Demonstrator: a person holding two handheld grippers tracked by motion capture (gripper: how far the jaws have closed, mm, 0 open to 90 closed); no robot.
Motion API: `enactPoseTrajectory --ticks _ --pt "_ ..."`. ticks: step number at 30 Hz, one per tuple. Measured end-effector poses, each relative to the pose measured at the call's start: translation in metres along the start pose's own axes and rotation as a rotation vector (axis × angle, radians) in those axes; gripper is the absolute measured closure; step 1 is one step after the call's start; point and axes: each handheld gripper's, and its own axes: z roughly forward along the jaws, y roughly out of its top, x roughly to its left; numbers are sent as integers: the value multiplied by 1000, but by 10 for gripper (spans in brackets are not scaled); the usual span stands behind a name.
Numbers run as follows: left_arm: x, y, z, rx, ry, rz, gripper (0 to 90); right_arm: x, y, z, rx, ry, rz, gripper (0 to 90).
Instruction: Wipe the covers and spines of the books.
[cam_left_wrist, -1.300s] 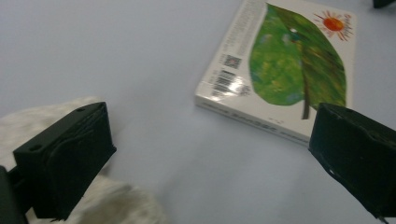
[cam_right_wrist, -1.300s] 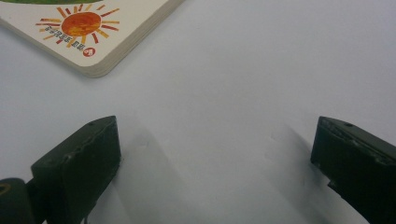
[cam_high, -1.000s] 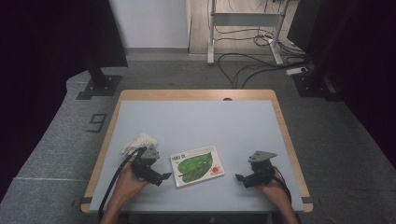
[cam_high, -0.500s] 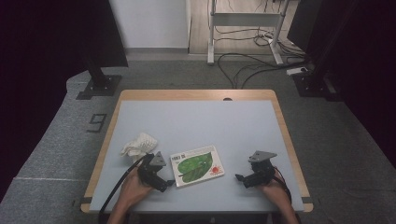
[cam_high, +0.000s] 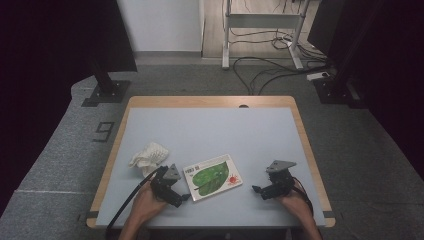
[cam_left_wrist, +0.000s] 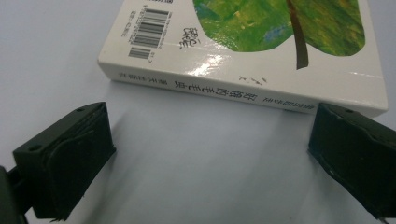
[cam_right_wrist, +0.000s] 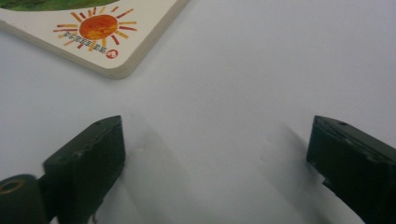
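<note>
A thick book (cam_high: 213, 177) with a green leaf and a red sun on its cover lies flat on the pale blue table (cam_high: 210, 130), near the front edge. My left gripper (cam_high: 183, 197) sits just left of it, open. In the left gripper view the book's spine (cam_left_wrist: 243, 93) lies just beyond the wide-apart jaws of this gripper (cam_left_wrist: 215, 126), with nothing between them. My right gripper (cam_high: 257, 190) rests low to the right of the book and points at it. Its jaws have just been closing a little, but the gripper (cam_right_wrist: 215, 135) is still open over bare table, short of the book's sun corner (cam_right_wrist: 95, 39).
A crumpled white cloth (cam_high: 149, 154) lies left of the book, behind my left gripper. The table has a wooden rim (cam_high: 300, 130). On the floor beyond stand dark stand bases (cam_high: 105, 92), a metal frame (cam_high: 260, 30) and loose cables (cam_high: 270, 65).
My left gripper has moved from beside the white cloth down and right to the book's left edge. The right hand has stayed where it was.
</note>
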Motion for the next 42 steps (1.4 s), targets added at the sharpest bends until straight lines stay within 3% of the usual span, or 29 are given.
enactPoseTrajectory --ticks 12,31,42 --pt "-11 11 11 -23 -26 30 0 0 31 2 -13 31 -31 16" --pt "-12 8 11 -41 -23 19 0 7 73 54 21 109 -62 3" --pt "-12 8 11 -40 -22 20 0 7 88 77 35 163 -31 2"
